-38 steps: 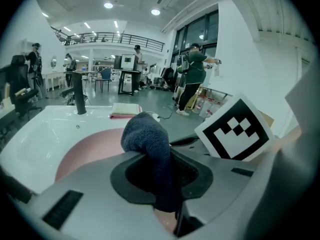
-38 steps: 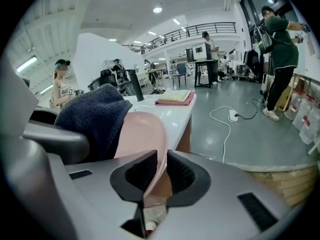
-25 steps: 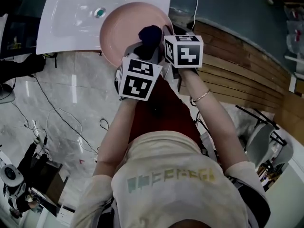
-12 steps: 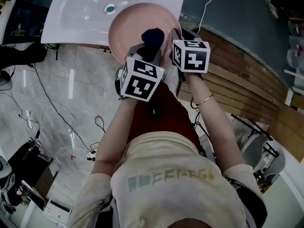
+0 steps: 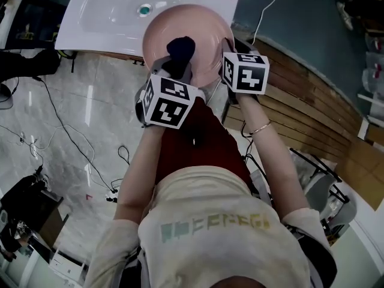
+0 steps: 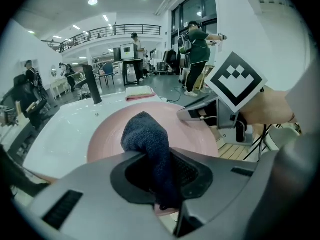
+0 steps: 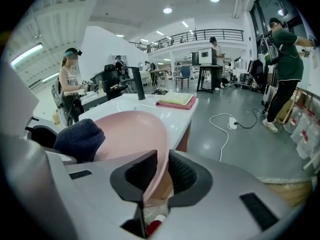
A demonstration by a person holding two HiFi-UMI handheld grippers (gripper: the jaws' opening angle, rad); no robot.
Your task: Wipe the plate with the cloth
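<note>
Plate point(image 7: 131, 134): round, plain pink, shallow, smooth raised rim, no visible marks on its face. It's held tilted above the near edge of the white sink counter point(image 5: 102, 20), and I can't tell if it touches the counter. Right gripper point(image 7: 157, 171) is clamped on the plate's rim, one pad on each face, at the plate's right side in the head view. Cloth point(image 6: 149, 141): dark navy terry, bunched into a lump. Left gripper point(image 6: 161, 178) is pinched on its lower part, so the lump sticks out past the jaw tips over the plate's inner face. Contact with the face isn't resolvable. Sink drain point(image 5: 144, 9) sits just beyond the plate, black faucet point(image 6: 93, 85) is at the back of the basin, and a folded towel point(image 7: 176, 100) lies on the far counter.
</note>
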